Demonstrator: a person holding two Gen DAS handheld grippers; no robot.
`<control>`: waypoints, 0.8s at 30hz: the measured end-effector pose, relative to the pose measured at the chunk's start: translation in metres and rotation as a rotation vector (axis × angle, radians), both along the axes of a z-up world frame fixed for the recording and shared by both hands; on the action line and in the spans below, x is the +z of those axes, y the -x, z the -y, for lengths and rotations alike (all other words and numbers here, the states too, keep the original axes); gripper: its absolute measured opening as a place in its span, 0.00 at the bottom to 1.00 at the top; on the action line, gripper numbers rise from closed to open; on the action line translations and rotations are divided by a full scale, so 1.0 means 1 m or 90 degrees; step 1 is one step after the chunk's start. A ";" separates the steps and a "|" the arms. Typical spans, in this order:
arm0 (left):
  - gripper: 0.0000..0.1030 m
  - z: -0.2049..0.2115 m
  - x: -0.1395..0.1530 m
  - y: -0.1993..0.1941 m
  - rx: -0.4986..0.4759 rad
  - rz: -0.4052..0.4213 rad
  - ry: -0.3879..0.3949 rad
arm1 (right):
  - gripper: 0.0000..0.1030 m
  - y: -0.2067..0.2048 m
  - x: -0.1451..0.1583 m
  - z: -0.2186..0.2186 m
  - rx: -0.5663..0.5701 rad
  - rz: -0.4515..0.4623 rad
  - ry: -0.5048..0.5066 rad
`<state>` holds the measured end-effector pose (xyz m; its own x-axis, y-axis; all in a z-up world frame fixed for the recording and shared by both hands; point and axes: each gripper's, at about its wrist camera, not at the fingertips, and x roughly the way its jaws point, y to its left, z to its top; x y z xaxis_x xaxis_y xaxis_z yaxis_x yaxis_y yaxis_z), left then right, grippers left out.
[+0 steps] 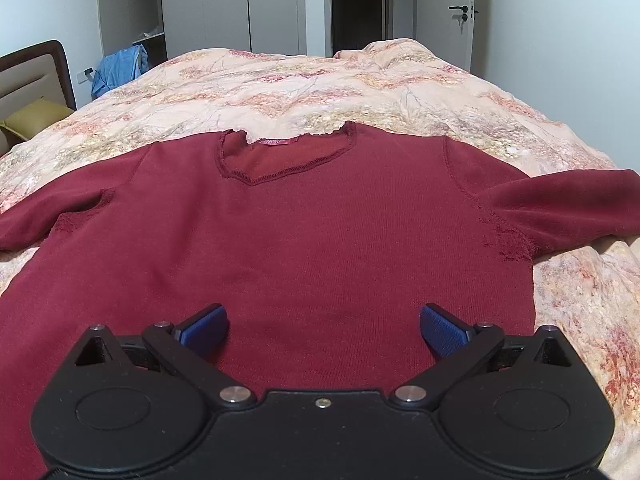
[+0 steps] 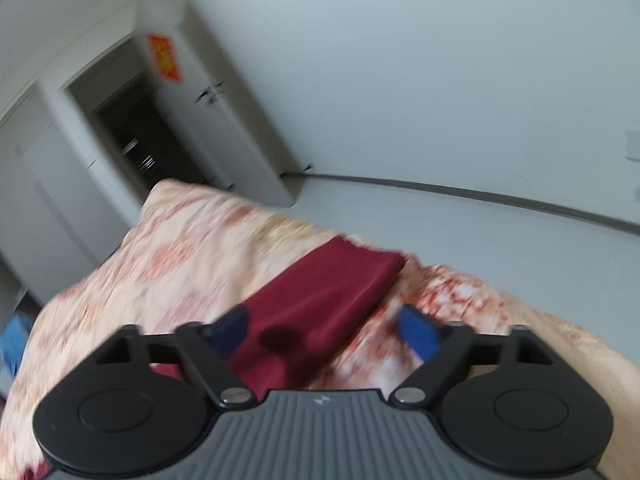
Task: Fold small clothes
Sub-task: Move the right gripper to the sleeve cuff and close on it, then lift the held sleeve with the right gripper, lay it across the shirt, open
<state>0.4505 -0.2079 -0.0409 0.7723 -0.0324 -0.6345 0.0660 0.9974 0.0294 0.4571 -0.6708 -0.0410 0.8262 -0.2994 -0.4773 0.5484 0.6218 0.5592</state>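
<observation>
A dark red long-sleeved top point(image 1: 304, 240) lies flat on the bed, neckline away from me, sleeves spread left and right. My left gripper point(image 1: 323, 330) is open and empty, its blue pads point(image 1: 204, 326) just above the lower middle of the top. My right gripper point(image 2: 322, 334) is open and empty, hovering over the top's right sleeve point(image 2: 320, 304), whose cuff lies near the bed's edge. The right wrist view is blurred by motion.
The bed is covered by a peach floral quilt point(image 1: 320, 88). A headboard and yellow pillow point(image 1: 36, 120) are at the far left, with a blue cloth point(image 1: 120, 68) beyond. A wardrobe, dark doorway and white door point(image 1: 448, 12) stand behind. Grey floor point(image 2: 480, 232) lies right of the bed.
</observation>
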 end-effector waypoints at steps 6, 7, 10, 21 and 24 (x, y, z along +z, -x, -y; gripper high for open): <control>1.00 -0.001 0.002 -0.001 0.001 -0.005 0.001 | 0.09 -0.015 -0.005 0.013 -0.047 -0.026 -0.031; 0.99 -0.001 0.003 -0.001 0.001 -0.007 0.002 | 0.07 -0.013 -0.003 0.013 -0.048 -0.025 -0.031; 0.99 -0.003 0.008 0.000 -0.004 -0.010 0.009 | 0.06 0.010 0.014 0.004 -0.061 0.003 -0.005; 0.99 -0.010 0.019 0.007 -0.029 -0.011 0.008 | 0.06 0.163 0.014 -0.027 -0.066 0.004 -0.084; 0.99 -0.012 0.019 0.010 -0.029 -0.017 0.009 | 0.06 0.179 -0.004 -0.033 -0.073 0.013 -0.106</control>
